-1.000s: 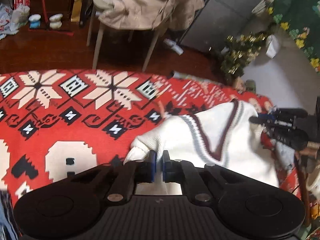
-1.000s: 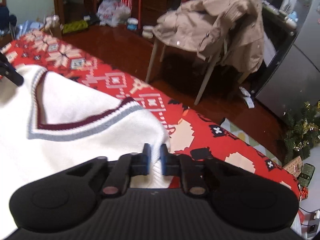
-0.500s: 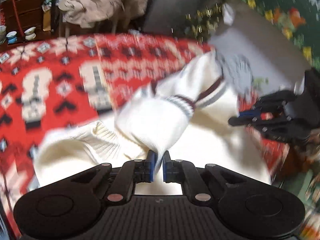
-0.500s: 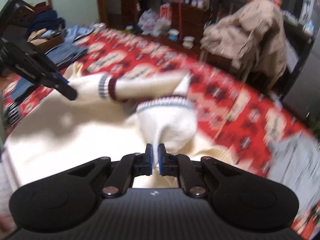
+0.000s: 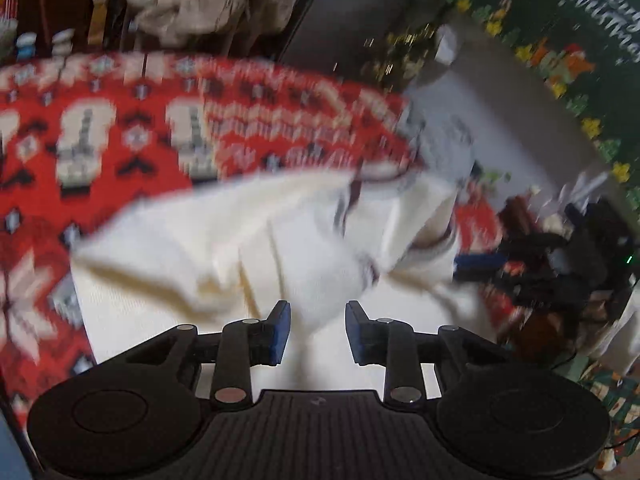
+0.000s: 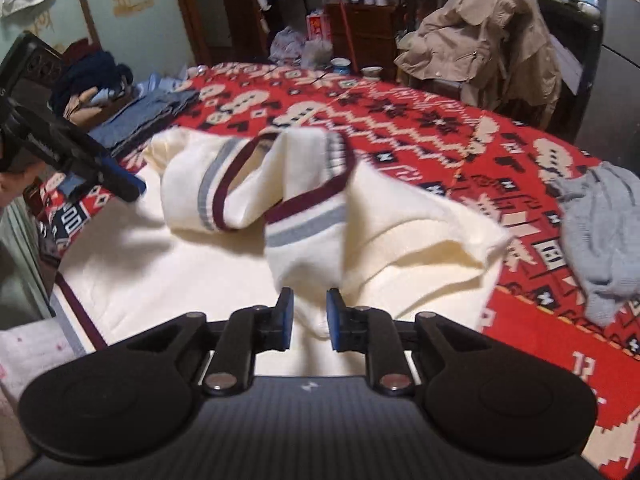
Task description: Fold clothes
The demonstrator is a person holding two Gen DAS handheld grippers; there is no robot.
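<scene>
left gripper: jaws spread wide, blue pads apart; cream knit lies in the gap between them, touching neither pad; holds nothing. Also seen from the right wrist view as a dark arm at far left.
right gripper: jaws partly spread, narrower gap than the left; a fold of knit hangs into the gap, contact with the pads unclear; no grip visible. Seen from the left wrist view at the right edge, blurred.
sweater: cream V-neck, maroon and grey-blue trim; lies on the bed right in front of both grippers; top part folded over and rumpled, neck band looped up, lower body spread flat toward the cameras.
sweater, left view: same garment, heavy motion blur, folds bunched near the middle.
surface: bed with a red blanket, white and black snowflake pattern; covers nearly the whole bed.
grey garment: crumpled on the blanket, right of the sweater, apart from it.
blue clothes: pile on the far left side of the bed, beyond the sweater.
room: cluttered; chair draped with a beige jacket behind the bed; dark wood cabinet further back; pale green wall at left.
Christmas banner: green, upper right of the left wrist view, blurred.
obstruction: each gripper's black body fills the bottom of its own view, hiding the near edge of the sweater.
</scene>
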